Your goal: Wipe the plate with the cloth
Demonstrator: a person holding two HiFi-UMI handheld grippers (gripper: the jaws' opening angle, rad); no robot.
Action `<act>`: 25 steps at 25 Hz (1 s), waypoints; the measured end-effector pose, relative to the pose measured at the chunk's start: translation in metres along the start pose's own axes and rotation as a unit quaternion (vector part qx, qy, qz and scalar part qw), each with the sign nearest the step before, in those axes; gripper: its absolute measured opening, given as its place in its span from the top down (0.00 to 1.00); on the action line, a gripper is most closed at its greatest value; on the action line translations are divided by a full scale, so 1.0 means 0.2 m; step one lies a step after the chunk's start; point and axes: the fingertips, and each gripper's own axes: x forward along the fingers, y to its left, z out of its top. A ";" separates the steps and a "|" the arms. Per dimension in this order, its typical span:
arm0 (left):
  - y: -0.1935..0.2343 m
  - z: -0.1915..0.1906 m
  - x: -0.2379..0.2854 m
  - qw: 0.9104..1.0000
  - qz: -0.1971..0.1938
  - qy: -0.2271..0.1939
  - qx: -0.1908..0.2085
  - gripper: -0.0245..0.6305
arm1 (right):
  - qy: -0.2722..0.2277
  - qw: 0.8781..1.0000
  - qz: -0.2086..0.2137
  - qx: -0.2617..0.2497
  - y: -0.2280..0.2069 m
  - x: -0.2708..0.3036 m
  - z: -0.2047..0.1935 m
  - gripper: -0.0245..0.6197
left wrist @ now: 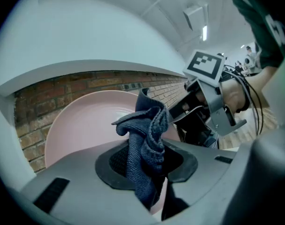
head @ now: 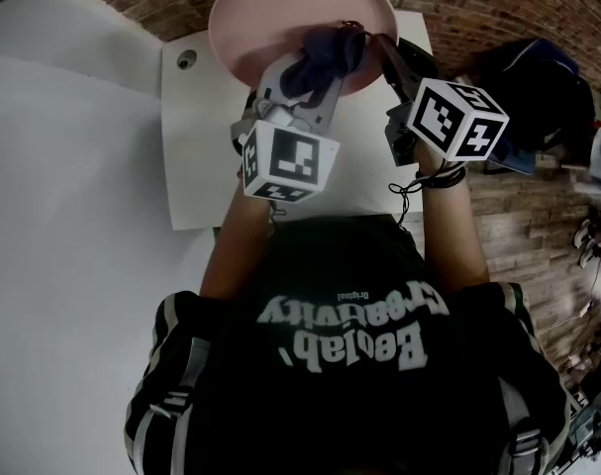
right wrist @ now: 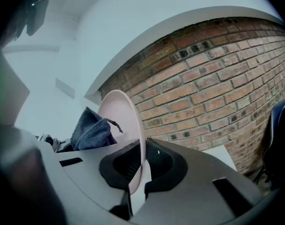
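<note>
The right hand-held gripper (right wrist: 143, 165) pinches the pink plate (head: 280, 18) only at its 4 o'clock rim, so hard rubbing with the blue cloth (left wrist: 149, 125) clamped in the left hand-held gripper (left wrist: 147, 163) could twist it loose.

pale pink plate (head: 270, 18), dk blue cloth (head: 325, 55), red-brn brickwork (right wrist: 217, 69)

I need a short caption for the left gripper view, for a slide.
Left gripper clamps a blue cloth in front of the pink plate; right gripper holds the plate's edge.
</note>
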 end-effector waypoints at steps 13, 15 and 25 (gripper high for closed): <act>-0.17 0.12 0.23 0.999 0.019 0.025 0.014 0.78 | 0.006 0.998 0.062 -0.026 -0.05 -0.08 0.00 0.95; -0.18 0.14 0.25 0.999 0.025 0.026 0.017 0.78 | 0.005 0.997 0.066 -0.031 -0.06 -0.10 0.00 0.95; -0.10 0.33 0.32 0.997 0.064 0.017 0.027 0.78 | -0.001 0.997 0.068 -0.026 -0.18 -0.19 0.03 0.95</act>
